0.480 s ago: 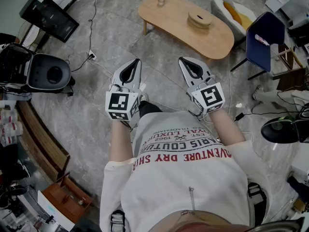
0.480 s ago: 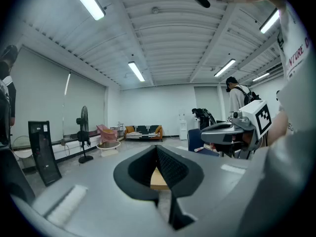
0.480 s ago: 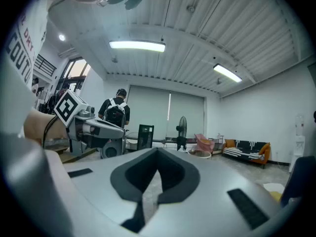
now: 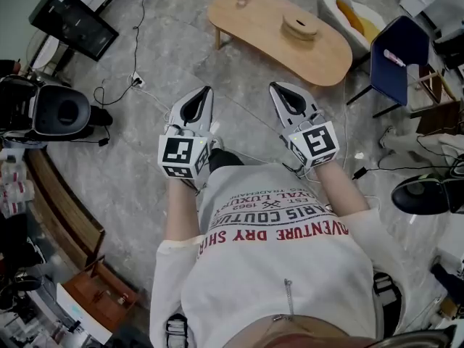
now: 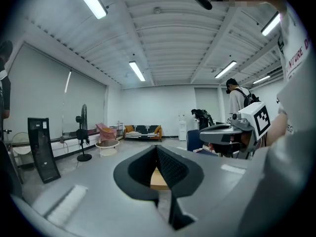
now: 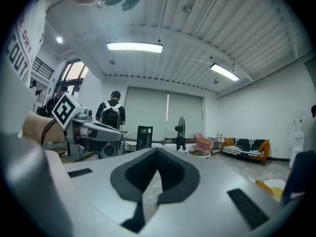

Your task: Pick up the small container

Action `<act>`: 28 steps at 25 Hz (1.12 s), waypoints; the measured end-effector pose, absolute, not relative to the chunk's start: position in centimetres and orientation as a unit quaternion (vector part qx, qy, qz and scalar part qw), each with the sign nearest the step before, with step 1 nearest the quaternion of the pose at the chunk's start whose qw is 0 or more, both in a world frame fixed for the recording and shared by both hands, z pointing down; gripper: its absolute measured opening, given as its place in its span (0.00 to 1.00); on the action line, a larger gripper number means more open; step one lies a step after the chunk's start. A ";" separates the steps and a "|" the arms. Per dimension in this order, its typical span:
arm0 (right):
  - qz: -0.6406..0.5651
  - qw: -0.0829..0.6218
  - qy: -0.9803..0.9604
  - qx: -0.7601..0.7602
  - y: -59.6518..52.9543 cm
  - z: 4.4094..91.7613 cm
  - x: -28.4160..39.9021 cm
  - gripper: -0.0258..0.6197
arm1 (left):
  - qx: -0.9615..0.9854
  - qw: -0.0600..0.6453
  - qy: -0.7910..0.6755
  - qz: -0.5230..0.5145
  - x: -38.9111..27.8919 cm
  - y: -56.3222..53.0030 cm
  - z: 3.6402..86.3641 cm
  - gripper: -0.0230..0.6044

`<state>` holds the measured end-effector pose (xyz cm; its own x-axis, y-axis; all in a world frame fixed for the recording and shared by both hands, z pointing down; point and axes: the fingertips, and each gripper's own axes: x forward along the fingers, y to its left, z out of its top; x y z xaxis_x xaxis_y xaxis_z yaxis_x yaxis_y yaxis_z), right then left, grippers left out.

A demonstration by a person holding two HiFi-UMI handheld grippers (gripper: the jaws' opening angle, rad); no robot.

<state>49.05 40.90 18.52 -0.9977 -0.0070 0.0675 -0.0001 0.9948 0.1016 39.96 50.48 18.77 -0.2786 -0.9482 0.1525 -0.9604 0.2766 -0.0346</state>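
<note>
Both tongs sit close in front of the person's shirt, pointing out over the grey floor. The left tongs are closed tip to tip on nothing, and the right tongs are closed and empty too. The small container is too small to make out well. It appears to stand at the left end of the wooden desk, ahead of both tongs and well apart from them, with a round wooden piece to its right.

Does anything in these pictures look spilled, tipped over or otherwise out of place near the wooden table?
Nothing looks spilled or damaged. On the wooden table the round container and a smaller thing both stand upright. Only the loose cables trailing across the floor look untidy.
</note>
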 end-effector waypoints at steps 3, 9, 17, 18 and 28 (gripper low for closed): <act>-0.040 0.033 -0.999 0.013 40.1 18.6 49.1 0.02 | 0.599 0.059 -0.797 0.054 39.8 50.2 19.1 0.05; -0.021 0.042 -0.999 0.027 37.9 19.7 46.4 0.02 | 0.603 0.068 -0.794 0.029 37.1 49.1 19.9 0.05; -0.021 0.060 -0.997 0.053 35.0 21.2 37.3 0.02 | 0.631 0.081 -0.771 0.027 27.9 45.4 22.0 0.05; -0.019 0.062 -0.996 0.058 34.3 21.3 35.8 0.02 | 0.639 0.081 -0.765 0.025 26.4 44.7 21.9 0.05; -0.022 0.080 -0.988 0.129 27.7 20.0 18.5 0.02 | 0.727 0.092 -0.681 0.001 9.3 36.7 21.3 0.05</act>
